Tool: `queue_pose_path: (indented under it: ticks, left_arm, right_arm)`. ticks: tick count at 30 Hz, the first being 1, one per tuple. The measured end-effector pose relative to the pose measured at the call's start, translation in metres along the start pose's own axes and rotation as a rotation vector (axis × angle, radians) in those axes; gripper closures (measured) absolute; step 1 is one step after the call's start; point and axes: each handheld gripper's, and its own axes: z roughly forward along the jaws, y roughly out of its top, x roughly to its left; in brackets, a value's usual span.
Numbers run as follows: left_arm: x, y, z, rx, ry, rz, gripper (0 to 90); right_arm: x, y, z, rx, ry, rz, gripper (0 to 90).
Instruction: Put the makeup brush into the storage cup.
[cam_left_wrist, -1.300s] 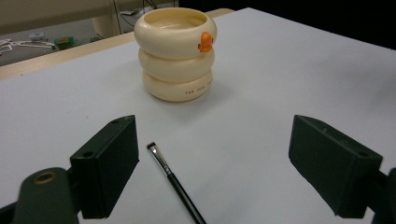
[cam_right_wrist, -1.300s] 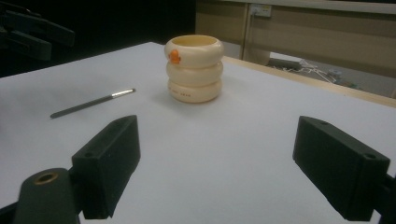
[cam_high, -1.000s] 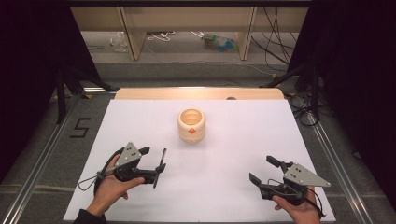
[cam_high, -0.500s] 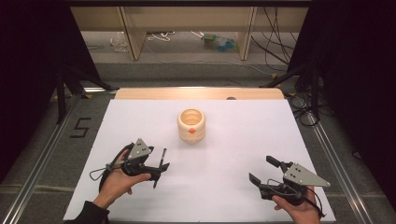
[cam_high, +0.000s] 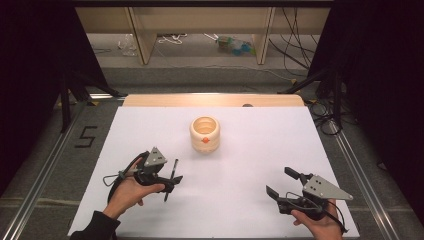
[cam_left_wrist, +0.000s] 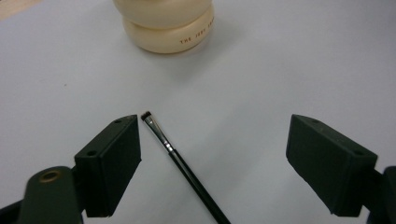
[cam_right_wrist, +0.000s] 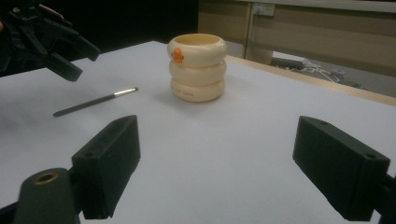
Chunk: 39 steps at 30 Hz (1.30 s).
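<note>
Left hand-held gripper (cam_left_wrist: 212, 154), jaws apart, straddling brush (cam_left_wrist: 184, 169); brush hugging 9 o'clock jaw, risking skidding away on closing.

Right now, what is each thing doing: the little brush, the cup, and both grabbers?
Brush: lying flat on the white table, between the left jaws, not gripped.
Cream cup: upright, open at the top, untouched.
Left gripper: jaws open, over the brush.
Right gripper: jaws open, holding nothing, apart from the cup.
</note>
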Motion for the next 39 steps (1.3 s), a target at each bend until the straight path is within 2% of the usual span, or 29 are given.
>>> queue_pose_path:
  ticks: [3,5,8,14,15,19,22,23,25,26,28,31,35,38,39]
  left_arm:
    - [0.001,0.001,0.003,0.02,0.012,-0.002,18.5]
    - [0.0,0.001,0.008,0.051,0.009,-0.02,19.4]
    - [0.0,0.002,0.009,0.08,0.021,-0.012,20.5]
    - [0.007,0.002,0.012,0.169,-0.007,0.014,20.9]
    - [0.008,0.002,0.012,0.168,0.006,0.027,21.0]
    - [0.01,0.004,0.015,0.176,0.003,0.016,22.2]
    - [0.011,0.006,0.018,0.2,0.005,0.03,23.2]
    - [0.01,0.006,0.02,0.182,0.014,0.01,23.5]
    - [0.012,0.007,0.021,0.214,0.001,0.036,23.6]
    - [0.012,0.007,0.023,0.213,0.003,0.019,23.9]
    - [0.012,0.007,0.026,0.217,-0.007,0.013,25.2]
    - [0.014,0.007,0.027,0.268,-0.011,0.023,26.1]
    - [0.013,0.009,0.03,0.296,-0.002,0.031,27.4]
    - [0.013,0.009,0.032,0.3,-0.004,0.023,29.0]
    - [0.014,0.01,0.031,0.311,-0.007,0.033,29.0]
  right_arm:
    - [0.0,0.0,0.0,0.001,0.0,0.001,16.1]
    - [0.0,0.0,0.0,0.004,0.001,0.001,16.1]
    - [0.0,0.0,0.0,0.009,0.0,0.002,16.2]
    - [0.001,-0.001,0.002,0.002,0.001,0.001,16.2]
    - [0.001,-0.001,0.002,0.003,0.0,0.0,16.2]
    - [0.001,-0.001,0.002,0.006,0.003,0.002,16.2]
    - [0.001,-0.001,0.002,0.012,0.009,-0.002,16.2]
    - [0.001,-0.001,0.002,0.012,0.012,0.0,16.2]
    - [0.002,-0.002,0.004,-0.006,0.026,0.011,16.2]
    - [0.002,-0.002,0.004,-0.005,0.026,0.012,16.3]
    - [0.002,-0.002,0.004,-0.001,0.024,0.009,16.3]
    - [0.001,-0.001,0.002,0.015,0.015,-0.003,16.3]
    - [0.001,-0.001,0.003,0.022,0.016,-0.005,16.3]
    - [0.001,-0.001,0.003,0.023,0.017,-0.003,16.4]
    - [0.001,-0.001,0.003,0.023,0.017,-0.003,16.4]
